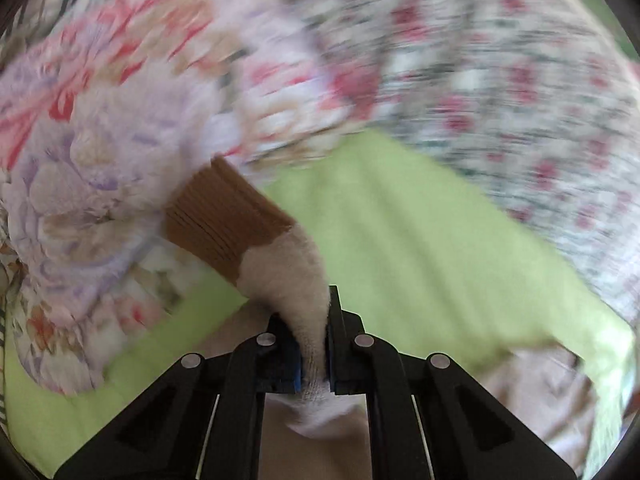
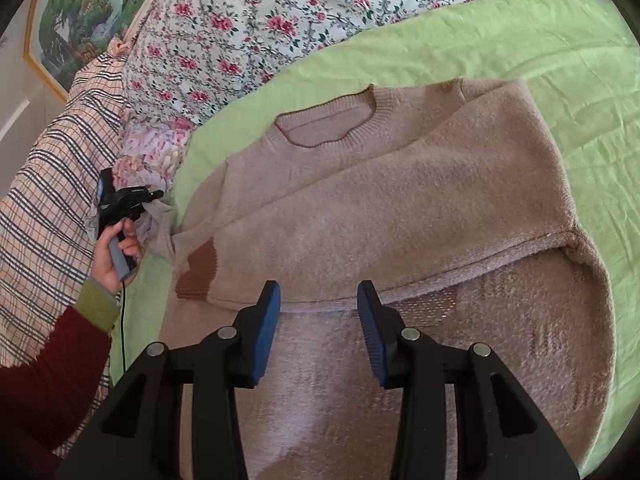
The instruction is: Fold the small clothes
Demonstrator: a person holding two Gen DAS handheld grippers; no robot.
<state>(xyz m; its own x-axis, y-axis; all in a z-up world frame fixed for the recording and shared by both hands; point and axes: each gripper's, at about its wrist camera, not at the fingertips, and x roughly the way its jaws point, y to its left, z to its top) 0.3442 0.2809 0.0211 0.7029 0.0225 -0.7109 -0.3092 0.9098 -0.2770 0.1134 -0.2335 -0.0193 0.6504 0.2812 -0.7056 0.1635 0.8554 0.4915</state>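
Sweater: beige knit, spread flat on green sheet, neckline toward the floral bedding.
Collar: ribbed, thin brown edging, lying open and flat.
Right sleeve: folded across the chest, running diagonally from the right shoulder toward lower left; brown ribbed cuff resting on the sweater body near its left edge.
Left side of sweater: edge bunched and lifted at the far left, pinched in the left gripper.
Left wrist view: beige knit clamped between the blue pads, cloth passing through and hanging below them; brown ribbed band just beyond the grip. Background heavily motion-blurred.
Left gripper state: closed tight on the sweater fabric; jaws nearly together with only the knit between.
Left hand: wrapped around the gripper handle, green cuff over maroon sleeve at the wrist.
Right gripper: jaws spread wide, nothing between them, poised over the lower part of the sweater; contact with cloth cannot be told.
Lower sweater: inside-out texture showing below a horizontal fold line.
Surroundings: floral quilt behind the sheet; plaid fabric at left; pastel floral cloth beside the left gripper; framed landscape picture on the wall, upper left.
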